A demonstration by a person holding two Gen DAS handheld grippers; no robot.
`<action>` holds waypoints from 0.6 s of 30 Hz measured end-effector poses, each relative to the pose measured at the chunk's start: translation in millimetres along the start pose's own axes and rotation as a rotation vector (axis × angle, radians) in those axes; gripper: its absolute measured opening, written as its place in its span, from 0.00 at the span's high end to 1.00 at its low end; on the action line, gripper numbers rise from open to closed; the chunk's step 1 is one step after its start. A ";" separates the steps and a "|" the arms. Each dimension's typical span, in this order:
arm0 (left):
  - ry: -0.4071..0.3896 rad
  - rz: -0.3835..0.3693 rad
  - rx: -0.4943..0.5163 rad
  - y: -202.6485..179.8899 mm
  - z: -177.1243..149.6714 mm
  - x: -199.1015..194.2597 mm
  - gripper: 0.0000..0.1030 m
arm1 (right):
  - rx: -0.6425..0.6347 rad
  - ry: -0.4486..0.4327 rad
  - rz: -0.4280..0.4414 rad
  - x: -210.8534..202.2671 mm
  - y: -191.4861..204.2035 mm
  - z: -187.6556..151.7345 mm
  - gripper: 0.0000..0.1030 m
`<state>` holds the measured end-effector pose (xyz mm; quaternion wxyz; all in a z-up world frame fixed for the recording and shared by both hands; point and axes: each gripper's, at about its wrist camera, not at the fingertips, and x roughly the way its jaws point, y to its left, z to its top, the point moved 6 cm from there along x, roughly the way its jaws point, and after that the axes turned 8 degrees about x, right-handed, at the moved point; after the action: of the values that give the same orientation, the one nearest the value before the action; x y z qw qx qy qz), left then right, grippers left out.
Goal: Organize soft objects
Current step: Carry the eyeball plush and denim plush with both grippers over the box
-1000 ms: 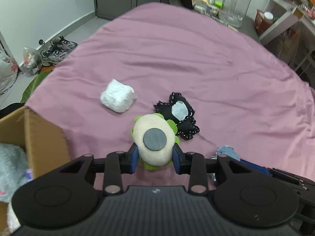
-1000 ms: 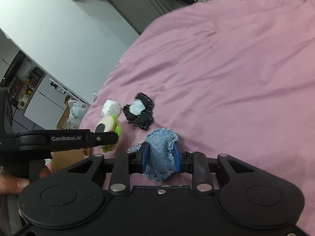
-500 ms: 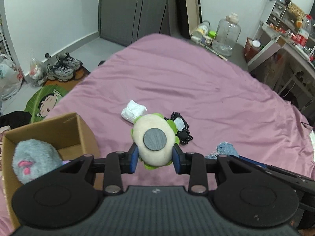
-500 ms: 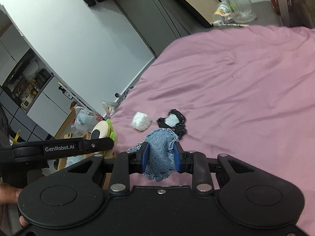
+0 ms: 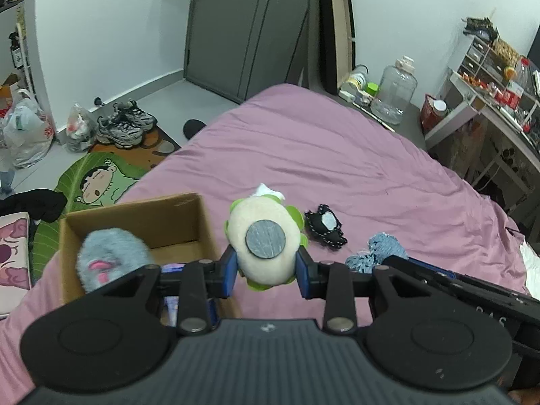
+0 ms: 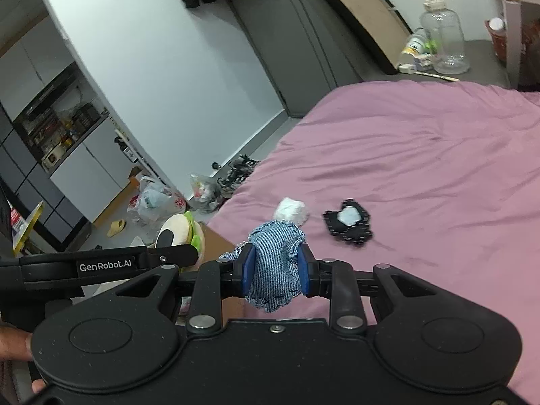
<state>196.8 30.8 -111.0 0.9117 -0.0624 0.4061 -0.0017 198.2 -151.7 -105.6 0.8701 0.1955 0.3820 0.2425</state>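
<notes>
My left gripper (image 5: pixel 266 270) is shut on a cream and green plush toy (image 5: pixel 265 238) with a grey disc on it, held above the pink bed just right of an open cardboard box (image 5: pixel 135 216). A grey fluffy toy (image 5: pixel 108 258) lies in that box. My right gripper (image 6: pixel 275 268) is shut on a blue denim pouch (image 6: pixel 275 266), also raised over the bed. On the bedcover lie a white soft lump (image 6: pixel 291 210) and a black stitched soft piece (image 6: pixel 349 224) with a pale patch. The left gripper with its plush toy (image 6: pixel 179 233) shows at the left of the right wrist view.
The pink bedcover (image 5: pixel 320 155) spreads ahead. Beyond its left edge the floor holds shoes (image 5: pixel 126 126), plastic bags (image 5: pixel 25 131) and a green cartoon mat (image 5: pixel 98 182). A large clear water jug (image 5: pixel 395 91) and a cluttered desk (image 5: pixel 492 101) stand past the bed's far side.
Both grippers have risen and pulled back with their toys, so the bed items look smaller. The cardboard box with the grey toy has come fully into the left wrist view.
</notes>
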 end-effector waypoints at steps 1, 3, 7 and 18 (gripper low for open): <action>-0.006 0.003 -0.003 3.7 -1.2 -3.2 0.67 | -0.011 0.000 -0.003 0.5 5.7 -1.7 0.74; -0.015 0.015 -0.006 10.8 -6.5 -9.6 0.67 | -0.027 0.000 -0.001 1.6 15.5 -4.6 0.74; -0.023 0.022 -0.035 27.2 -17.8 -16.7 0.67 | -0.059 0.000 0.008 4.3 35.3 -10.0 0.74; -0.028 0.053 -0.105 80.6 -42.3 -35.2 0.67 | -0.118 0.014 0.020 10.8 79.1 -24.4 0.74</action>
<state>138.0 107.9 -122.2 0.9124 -0.0994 0.3946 0.0449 164.4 -78.0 -85.6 0.8750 0.1458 0.3709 0.2747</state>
